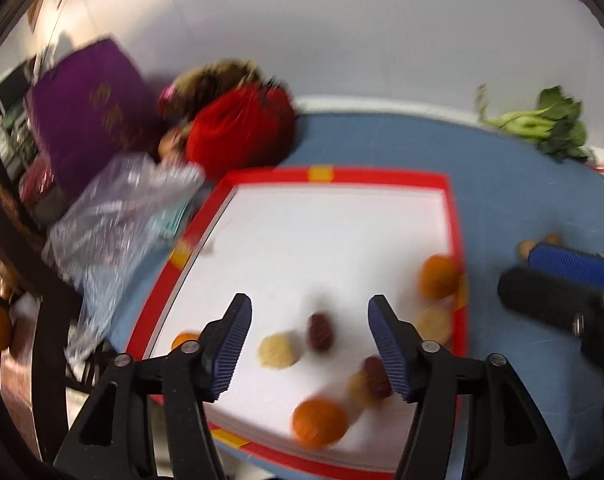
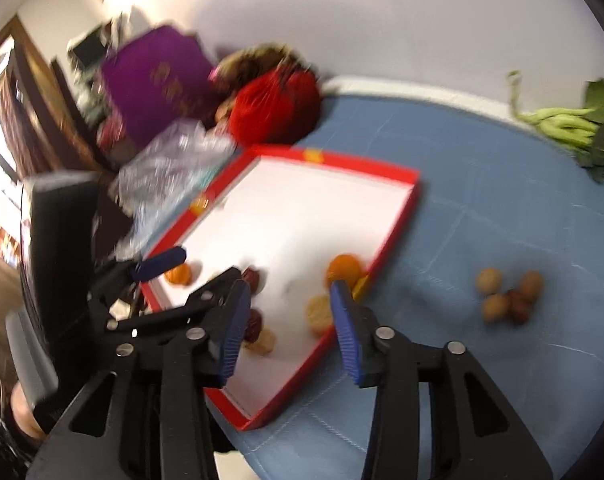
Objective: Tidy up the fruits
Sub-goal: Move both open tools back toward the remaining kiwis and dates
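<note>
A: Where do the fruits sit?

B: Most lie in the red-rimmed tray (image 1: 456, 216) with the white floor, on the blue tabletop (image 2: 482, 208). In the left wrist view an orange (image 1: 320, 422) is nearest, a pale round fruit (image 1: 277, 350) and a dark red one (image 1: 321, 331) sit further in, and a second orange (image 1: 438, 276) rests against the tray's right wall.

A: And outside the tray?

B: A small cluster of brown fruits (image 2: 508, 294) lies on the tabletop, well apart from the tray's right side. The frames are smeared, so I would only say they look like small brown and reddish ones.

A: The left tool?

B: The left tool (image 1: 308, 348) hangs over the near part of the tray, its blue pads spread wide, nothing between them.

A: The right tool?

B: The right tool (image 2: 289, 326) is also wide open and empty, above the tray's near right rim.

A: Anything else around?

B: A clear plastic bag (image 1: 121, 216) is just beside the tray's left edge, a red bag (image 1: 241, 128) and a purple box (image 1: 89, 108) are behind it, and leafy greens (image 2: 578, 128) lie at the far right.
</note>
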`<state>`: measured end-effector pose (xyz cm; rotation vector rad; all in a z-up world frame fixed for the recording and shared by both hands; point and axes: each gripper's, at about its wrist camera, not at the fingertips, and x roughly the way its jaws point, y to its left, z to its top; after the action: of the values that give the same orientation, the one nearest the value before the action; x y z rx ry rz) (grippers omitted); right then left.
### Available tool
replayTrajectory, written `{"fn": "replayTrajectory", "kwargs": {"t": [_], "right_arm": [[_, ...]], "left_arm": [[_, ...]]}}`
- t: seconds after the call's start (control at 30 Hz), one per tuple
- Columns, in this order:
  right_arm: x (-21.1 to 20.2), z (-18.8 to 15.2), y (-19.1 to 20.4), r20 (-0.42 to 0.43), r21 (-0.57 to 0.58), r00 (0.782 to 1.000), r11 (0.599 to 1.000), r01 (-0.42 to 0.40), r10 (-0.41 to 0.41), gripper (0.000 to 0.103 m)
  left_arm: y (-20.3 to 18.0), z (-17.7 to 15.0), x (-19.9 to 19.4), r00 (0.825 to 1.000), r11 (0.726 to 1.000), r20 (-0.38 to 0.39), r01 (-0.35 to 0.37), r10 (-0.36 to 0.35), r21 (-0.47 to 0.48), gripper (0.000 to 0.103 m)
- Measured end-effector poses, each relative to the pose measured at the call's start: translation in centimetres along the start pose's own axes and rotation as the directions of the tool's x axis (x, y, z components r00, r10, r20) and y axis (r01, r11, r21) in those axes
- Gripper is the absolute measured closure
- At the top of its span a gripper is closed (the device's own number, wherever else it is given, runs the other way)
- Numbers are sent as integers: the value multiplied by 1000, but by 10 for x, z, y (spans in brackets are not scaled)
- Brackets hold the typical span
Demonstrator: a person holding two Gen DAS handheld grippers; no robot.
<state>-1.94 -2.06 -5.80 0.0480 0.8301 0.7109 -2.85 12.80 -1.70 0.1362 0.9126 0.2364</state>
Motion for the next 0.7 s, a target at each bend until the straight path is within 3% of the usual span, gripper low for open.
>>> {"fn": "replayTrajectory", "kwargs": {"t": [0.17,0.37,0.53,0.7], "right_arm": [[-32,5,-39,65,114,996,992,61,-69,61],[-68,-11,-85,66,247,966,942,227,-250,61],[-89,-22,-121,44,355,955,898,259,-293,61],[-90,-25,-146,0,438,963,866,242,-269,61]], "left_arm": [[-36,11,-9,996,995,39,72,-75,66,37],[-93,18,-15,987,974,48,142,-153,176,37],[-132,20,-11,981,955,18,181,-191,233,37],[-158,16,-5,979,940,-14,198,-202,276,37]]}}
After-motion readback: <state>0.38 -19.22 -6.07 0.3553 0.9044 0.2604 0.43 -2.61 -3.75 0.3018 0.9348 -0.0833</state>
